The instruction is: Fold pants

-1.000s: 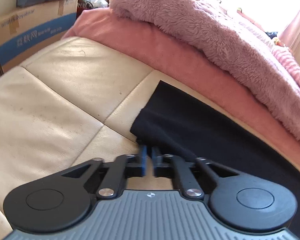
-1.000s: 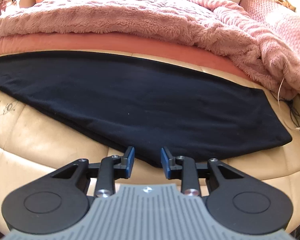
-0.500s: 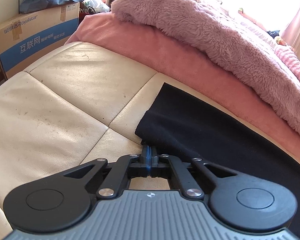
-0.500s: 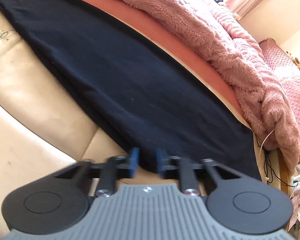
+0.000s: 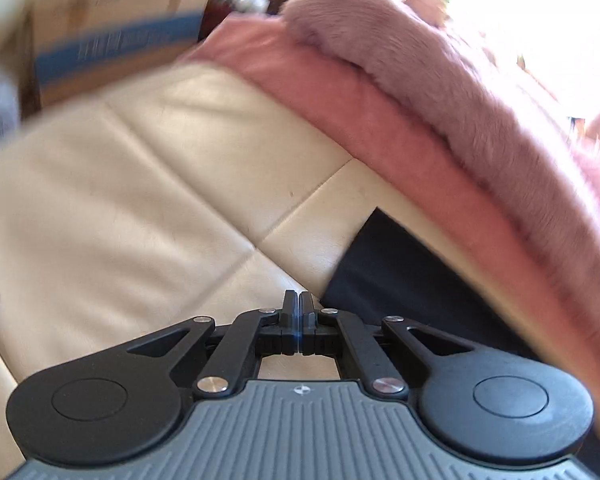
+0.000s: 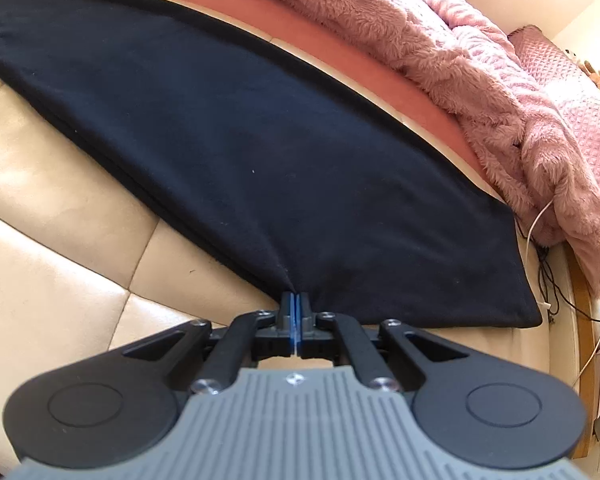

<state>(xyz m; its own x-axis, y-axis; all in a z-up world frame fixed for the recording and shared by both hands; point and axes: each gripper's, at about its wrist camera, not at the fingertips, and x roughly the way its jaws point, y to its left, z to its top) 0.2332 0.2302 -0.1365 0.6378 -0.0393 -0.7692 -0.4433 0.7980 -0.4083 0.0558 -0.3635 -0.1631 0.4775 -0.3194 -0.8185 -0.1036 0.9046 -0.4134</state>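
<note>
Left view, blurred: left gripper, jaws pressed together over the cream sofa; whether cloth sits between them cannot be told. The pants hem lies just right of the tips, below a pink blanket. Right view: pants spread flat on the sofa; right gripper pinches their near edge.

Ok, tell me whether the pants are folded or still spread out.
Spread out: the pants lie flat along the cushion, only the near edge pinched in the right gripper.
</note>
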